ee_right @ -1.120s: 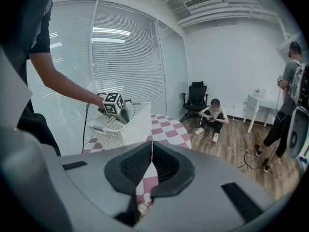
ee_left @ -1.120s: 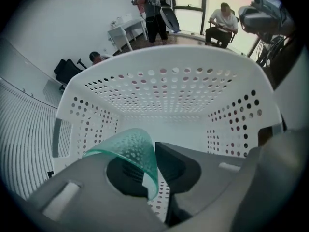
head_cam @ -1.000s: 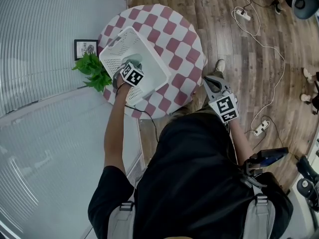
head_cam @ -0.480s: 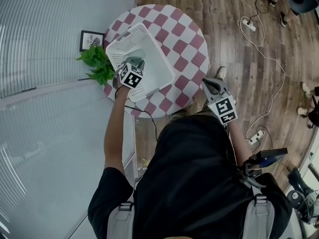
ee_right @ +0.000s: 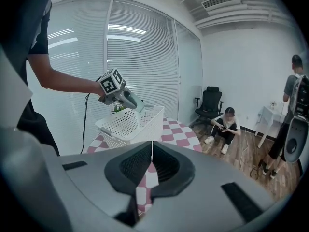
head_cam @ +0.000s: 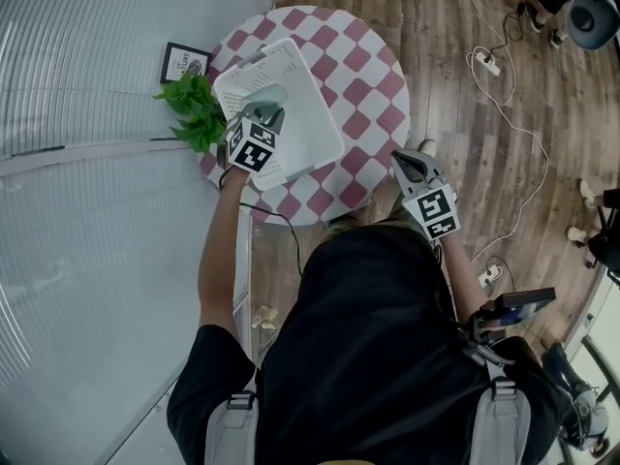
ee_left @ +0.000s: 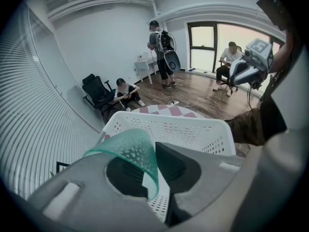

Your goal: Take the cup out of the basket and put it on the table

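Lifted higher, left gripper (head_cam: 267, 115) holds cup (ee_left: 131, 152) over basket (head_cam: 312, 114) beside plant (head_cam: 194, 112)

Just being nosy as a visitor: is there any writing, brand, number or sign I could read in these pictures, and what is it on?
Nothing reads clearly.
Small black-framed card beside the green leafy plant: bears print, too small and blurred to read.
Black-and-white cubes on the left gripper and right gripper: square patterns only, no words or numbers.
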`<state>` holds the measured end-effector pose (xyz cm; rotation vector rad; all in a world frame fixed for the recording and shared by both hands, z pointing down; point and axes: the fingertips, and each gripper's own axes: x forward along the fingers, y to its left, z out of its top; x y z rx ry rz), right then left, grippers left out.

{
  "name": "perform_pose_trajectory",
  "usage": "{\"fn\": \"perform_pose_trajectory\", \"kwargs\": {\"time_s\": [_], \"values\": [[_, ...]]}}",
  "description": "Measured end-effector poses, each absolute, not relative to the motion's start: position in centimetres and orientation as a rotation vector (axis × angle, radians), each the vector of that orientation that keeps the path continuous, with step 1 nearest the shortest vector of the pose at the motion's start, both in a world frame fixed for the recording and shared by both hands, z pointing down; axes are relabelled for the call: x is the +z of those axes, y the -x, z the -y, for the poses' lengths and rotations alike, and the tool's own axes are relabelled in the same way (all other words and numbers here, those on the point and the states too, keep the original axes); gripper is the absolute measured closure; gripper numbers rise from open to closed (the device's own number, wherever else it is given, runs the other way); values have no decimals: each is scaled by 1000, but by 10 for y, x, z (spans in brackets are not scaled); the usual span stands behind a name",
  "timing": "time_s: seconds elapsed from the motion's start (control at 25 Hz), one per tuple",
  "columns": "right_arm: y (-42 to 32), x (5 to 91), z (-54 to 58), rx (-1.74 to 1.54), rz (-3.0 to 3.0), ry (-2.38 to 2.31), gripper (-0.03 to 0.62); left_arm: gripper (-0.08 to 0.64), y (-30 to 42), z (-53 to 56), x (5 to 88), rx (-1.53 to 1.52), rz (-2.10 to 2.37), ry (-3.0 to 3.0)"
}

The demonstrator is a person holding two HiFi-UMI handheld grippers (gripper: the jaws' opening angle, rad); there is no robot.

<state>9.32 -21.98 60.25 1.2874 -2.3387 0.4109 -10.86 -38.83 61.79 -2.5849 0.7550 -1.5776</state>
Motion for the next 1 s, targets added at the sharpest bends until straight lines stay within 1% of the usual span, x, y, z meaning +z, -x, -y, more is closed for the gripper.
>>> {"fn": "perform_pose_trajectory", "kwargs": {"time_s": [0.32,0.56,0.76,1.0], "values": [[-85,581,217,331,2399,-1208,579,512,107,367,577,-1466,-873,2632],[-103,563,205,287,2470,-1125,578,512,103,334,540,-1404,-1054,2592],[-129,547,189,303,2540,-1160,580,512,91,291,509,-1265,-1242,2633],[-143,541,167,295,2589,-1123,580,512,77,242,491,-1192,-1362,2584]]}}
